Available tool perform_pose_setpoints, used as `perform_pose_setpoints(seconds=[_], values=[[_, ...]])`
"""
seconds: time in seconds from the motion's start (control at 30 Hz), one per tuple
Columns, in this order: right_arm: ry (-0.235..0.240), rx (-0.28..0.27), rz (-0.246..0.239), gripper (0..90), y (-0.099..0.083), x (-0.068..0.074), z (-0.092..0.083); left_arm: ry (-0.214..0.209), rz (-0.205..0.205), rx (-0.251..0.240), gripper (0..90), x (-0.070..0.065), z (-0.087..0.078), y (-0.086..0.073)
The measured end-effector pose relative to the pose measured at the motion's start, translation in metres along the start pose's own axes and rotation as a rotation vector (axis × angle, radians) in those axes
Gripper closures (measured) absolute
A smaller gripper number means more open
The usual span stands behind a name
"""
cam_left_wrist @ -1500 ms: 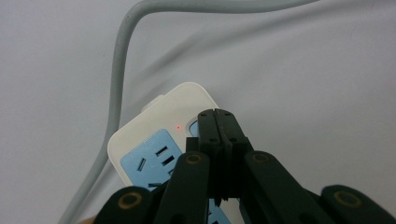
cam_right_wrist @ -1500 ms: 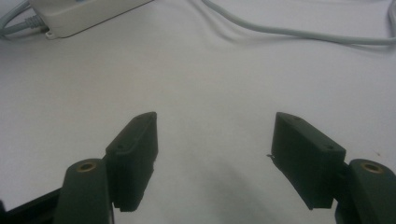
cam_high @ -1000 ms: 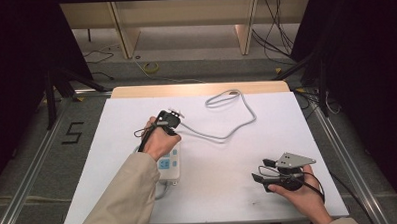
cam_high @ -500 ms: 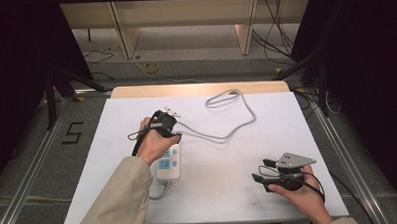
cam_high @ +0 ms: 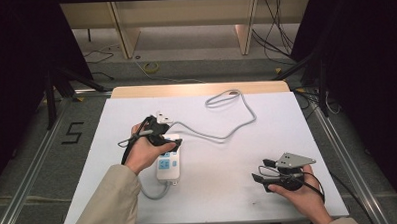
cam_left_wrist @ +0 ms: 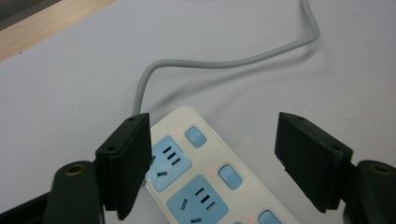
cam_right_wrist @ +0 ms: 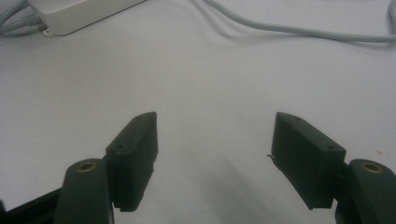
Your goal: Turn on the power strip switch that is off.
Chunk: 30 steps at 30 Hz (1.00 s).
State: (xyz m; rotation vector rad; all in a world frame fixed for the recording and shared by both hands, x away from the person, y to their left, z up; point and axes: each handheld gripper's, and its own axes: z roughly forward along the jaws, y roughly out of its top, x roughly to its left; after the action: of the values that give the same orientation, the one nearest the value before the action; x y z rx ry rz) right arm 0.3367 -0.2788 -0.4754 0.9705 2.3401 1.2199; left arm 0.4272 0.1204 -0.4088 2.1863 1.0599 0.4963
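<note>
Power strip (cam_left_wrist: pixel 205 186) is straddled by the wide-open, empty left gripper (cam_left_wrist: pixel 212 158); its cord (cam_high: pixel 227 133) could be snagged. The right gripper (cam_right_wrist: pixel 215 158) is likewise spread, empty.

We see glossy white plastic power strip (cam_left_wrist: pixel 205 172), smooth grey rubbery cord (cam_left_wrist: pixel 224 63), matt white tabletop (cam_high: pixel 229 191), matt black gripper pads (cam_right_wrist: pixel 135 154)

left gripper (cam_left_wrist: pixel 212 158) jaws apart, right gripper (cam_right_wrist: pixel 212 154) jaws apart

Left gripper (cam_left_wrist: pixel 212 163): jaws spread wide over white power strip (cam_left_wrist: pixel 205 182) at 6 o'clock; grey cable (cam_left_wrist: pixel 224 63) runs toward 1 o'clock.
</note>
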Motion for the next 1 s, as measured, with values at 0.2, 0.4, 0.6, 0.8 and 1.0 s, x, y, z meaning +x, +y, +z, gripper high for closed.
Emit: perform_pose_setpoints(seconds=[0.2,0.4,0.6,0.8,1.0], values=[[0.002,0.001,0.001,32.4,0.000,0.000,0.000,0.000,0.006,-0.039,23.5,0.001,-0.010,-0.015],[0.003,0.000,0.002,32.3,0.000,0.000,0.000,0.001,0.022,-0.073,21.8,-0.001,-0.017,-0.031],[0.004,-0.002,0.003,32.2,0.000,0.000,0.000,-0.014,0.022,-0.101,20.7,0.000,-0.020,-0.046],[0.005,-0.002,0.002,31.8,0.000,0.000,0.000,-0.007,0.010,-0.142,20.2,-0.003,-0.024,-0.062],[0.006,-0.001,0.000,31.7,0.000,-0.001,0.000,0.006,0.005,-0.157,19.2,-0.003,-0.030,-0.085]])
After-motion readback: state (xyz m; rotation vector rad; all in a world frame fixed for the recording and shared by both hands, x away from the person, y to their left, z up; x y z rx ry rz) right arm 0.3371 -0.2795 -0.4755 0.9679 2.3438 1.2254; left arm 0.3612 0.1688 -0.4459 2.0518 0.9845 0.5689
